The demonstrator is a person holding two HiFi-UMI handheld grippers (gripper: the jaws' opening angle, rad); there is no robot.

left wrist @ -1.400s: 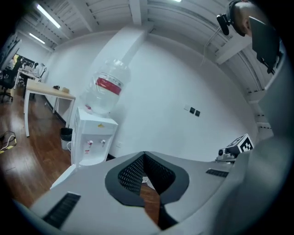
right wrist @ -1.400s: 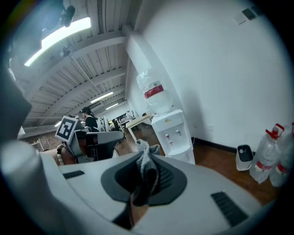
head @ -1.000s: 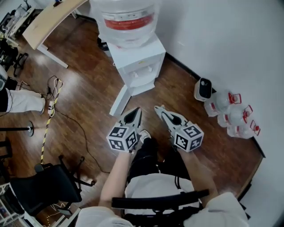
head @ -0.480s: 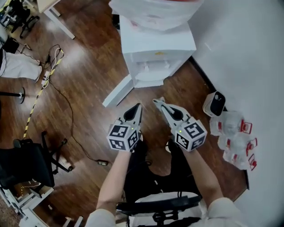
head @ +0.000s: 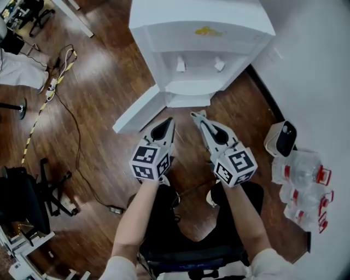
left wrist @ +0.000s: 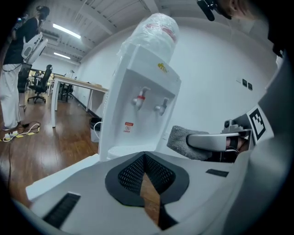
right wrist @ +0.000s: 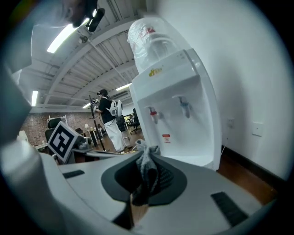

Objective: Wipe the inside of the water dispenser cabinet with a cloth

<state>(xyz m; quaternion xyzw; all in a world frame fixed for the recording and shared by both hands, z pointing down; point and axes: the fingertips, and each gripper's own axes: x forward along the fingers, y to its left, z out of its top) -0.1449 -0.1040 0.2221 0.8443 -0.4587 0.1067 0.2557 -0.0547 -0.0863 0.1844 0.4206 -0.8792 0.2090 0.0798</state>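
Seen from above, a white water dispenser [head: 202, 49] stands on a wooden floor [head: 98, 93] against a wall. Its lower cabinet door [head: 136, 115] is swung open to the person's left. Two hand-held grippers point at it from just in front, not touching it. The left claw [head: 168, 121] is closed and holds nothing. The right claw [head: 197, 116] is closed on a bunched grey cloth [right wrist: 146, 172], held outside the cabinet. Clear water bottles [head: 301, 180] lie by the wall on the right.

No words legible, small yellow logo [head: 209, 31] at top centre on the white plastic water dispenser [head: 164, 16], red-and-white sticker [left wrist: 128, 127] on its front, both unreadable
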